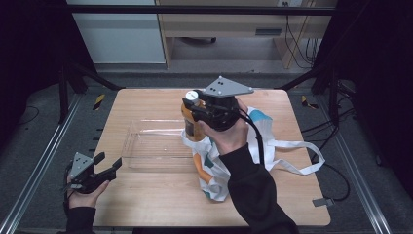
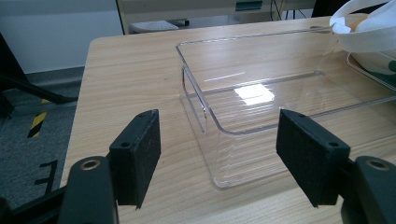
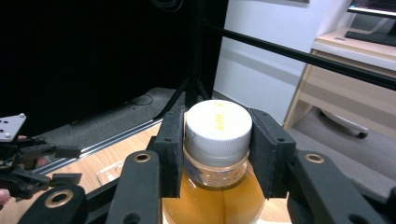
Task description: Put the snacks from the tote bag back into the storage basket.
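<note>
Bottle [image 3: 217, 163] of amber liquid sits clamped in the right gripper [image 3: 217, 140], whose two black pads press against opposite sides of its white cap [image 3: 218, 128] and neck. In the high view the bottle [image 1: 191, 119] is held upright above the near-right corner of the clear plastic tray [image 1: 146, 146], with the right gripper [image 1: 195, 111] and the hand [image 1: 229, 134] around it just right of the tray. A white cloth bag [image 1: 214, 170] with orange and teal patches lies against the tray's right side, its handles trailing away from it. The left gripper [image 1: 111, 165] rests near the table [image 1: 146, 204] edge, left of the tray and apart from it. In the left gripper view its jaws stand wide apart, holding nothing, with the tray's corner [image 2: 208, 126] framed between them.
</note>
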Demonstrator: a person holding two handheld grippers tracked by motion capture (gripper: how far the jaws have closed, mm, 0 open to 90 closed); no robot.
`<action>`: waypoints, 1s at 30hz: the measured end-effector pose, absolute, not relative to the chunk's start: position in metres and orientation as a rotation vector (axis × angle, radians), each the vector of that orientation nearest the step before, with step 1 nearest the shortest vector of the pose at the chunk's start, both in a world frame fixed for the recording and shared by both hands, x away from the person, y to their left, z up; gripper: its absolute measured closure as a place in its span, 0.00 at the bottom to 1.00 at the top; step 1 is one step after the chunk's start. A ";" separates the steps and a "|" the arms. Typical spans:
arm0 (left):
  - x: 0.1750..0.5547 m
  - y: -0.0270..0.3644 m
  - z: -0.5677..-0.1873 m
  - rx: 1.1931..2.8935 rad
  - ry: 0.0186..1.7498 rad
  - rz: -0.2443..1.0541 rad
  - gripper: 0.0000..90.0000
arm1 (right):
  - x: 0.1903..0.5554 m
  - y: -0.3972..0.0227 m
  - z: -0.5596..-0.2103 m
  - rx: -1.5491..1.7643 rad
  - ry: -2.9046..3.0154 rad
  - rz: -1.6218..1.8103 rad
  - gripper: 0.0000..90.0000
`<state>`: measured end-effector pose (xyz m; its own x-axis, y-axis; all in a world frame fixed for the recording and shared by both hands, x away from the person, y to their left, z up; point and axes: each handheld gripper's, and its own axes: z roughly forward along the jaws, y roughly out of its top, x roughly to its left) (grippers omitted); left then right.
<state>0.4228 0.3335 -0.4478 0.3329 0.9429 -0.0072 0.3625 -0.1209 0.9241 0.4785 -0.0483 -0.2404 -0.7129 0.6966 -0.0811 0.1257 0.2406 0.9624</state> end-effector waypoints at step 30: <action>0.422 0.336 -0.448 1.668 1.188 0.789 0.34 | 0.504 0.027 -0.299 0.790 2.119 1.452 0.66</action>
